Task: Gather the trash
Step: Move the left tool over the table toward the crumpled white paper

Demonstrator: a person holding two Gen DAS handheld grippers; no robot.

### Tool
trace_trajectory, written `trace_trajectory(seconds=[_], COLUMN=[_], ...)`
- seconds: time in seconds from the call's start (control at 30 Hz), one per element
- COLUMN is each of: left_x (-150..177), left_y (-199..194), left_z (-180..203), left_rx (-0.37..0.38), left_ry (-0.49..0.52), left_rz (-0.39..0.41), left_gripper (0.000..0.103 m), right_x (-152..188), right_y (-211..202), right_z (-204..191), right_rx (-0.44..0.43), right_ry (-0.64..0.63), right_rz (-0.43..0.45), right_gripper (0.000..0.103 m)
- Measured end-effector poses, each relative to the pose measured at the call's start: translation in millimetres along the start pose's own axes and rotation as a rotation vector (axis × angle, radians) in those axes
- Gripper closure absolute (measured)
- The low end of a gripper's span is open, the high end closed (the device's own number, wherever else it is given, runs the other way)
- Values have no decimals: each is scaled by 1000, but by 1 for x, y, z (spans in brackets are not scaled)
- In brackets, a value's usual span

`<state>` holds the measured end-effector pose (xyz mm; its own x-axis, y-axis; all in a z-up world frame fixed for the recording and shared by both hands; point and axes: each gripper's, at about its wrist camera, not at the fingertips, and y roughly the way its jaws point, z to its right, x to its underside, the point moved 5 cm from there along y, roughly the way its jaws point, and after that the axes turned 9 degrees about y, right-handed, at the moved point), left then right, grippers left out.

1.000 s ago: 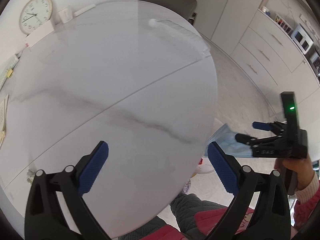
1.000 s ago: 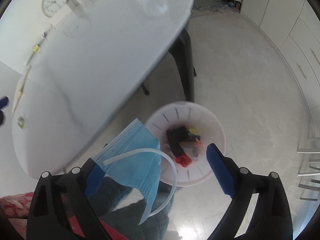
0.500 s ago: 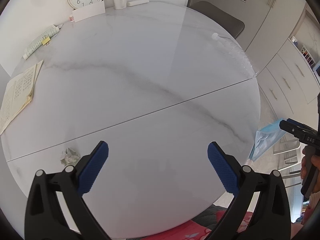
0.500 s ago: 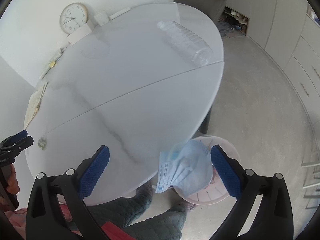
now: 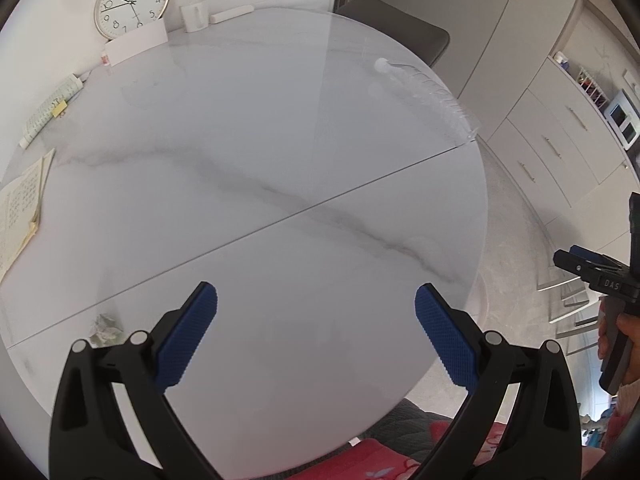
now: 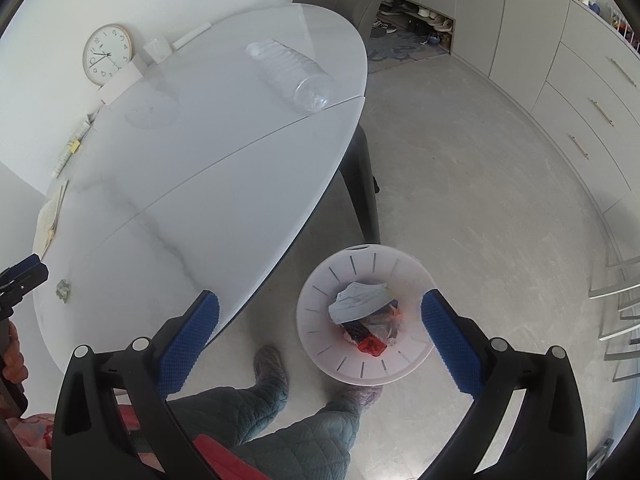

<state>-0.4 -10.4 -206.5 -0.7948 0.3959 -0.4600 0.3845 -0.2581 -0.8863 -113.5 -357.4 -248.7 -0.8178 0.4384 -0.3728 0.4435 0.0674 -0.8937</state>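
A white trash bin (image 6: 320, 328) stands on the floor beside the table. A blue face mask (image 6: 360, 302) lies in it on top of other trash. My right gripper (image 6: 320, 332) is open and empty above the bin. My left gripper (image 5: 316, 336) is open and empty above the white marble table (image 5: 240, 160). A crumpled paper wad (image 5: 105, 326) lies on the table near the left finger; it also shows in the right wrist view (image 6: 63, 290). An empty clear plastic bottle (image 6: 290, 74) lies on its side at the table's far right edge (image 5: 424, 92).
A clock (image 5: 131, 0), a white card, a cup (image 5: 195, 16) and a tube stand at the table's back. An open book (image 5: 18, 216) lies at the left edge. A grey chair (image 5: 400, 36) stands behind the table. Cabinets (image 6: 580, 100) line the right wall. The person's legs (image 6: 280, 420) are next to the bin.
The blue mask has left my right gripper and dropped into the bin. The right gripper has swung over the bin. The left view has shifted slightly.
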Motion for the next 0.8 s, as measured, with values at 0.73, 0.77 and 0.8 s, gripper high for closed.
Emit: trace_trajectory(seconds=[0.73, 0.77, 0.8], left_x=[79, 84, 90], left_y=[-2, 3, 9], left_z=[-156, -165, -175], left_rx=[-285, -291, -289], left_ry=[-221, -232, -246], left_rz=[-3, -12, -22], left_gripper=[8, 8, 8], right_x=[-23, -23, -22], right_y=[7, 9, 12], right_z=[-122, -130, -139], right_rx=[-19, -22, -24], right_ry=[-247, -256, -264], right_rz=[-5, -10, -15], right_gripper=[3, 3, 3])
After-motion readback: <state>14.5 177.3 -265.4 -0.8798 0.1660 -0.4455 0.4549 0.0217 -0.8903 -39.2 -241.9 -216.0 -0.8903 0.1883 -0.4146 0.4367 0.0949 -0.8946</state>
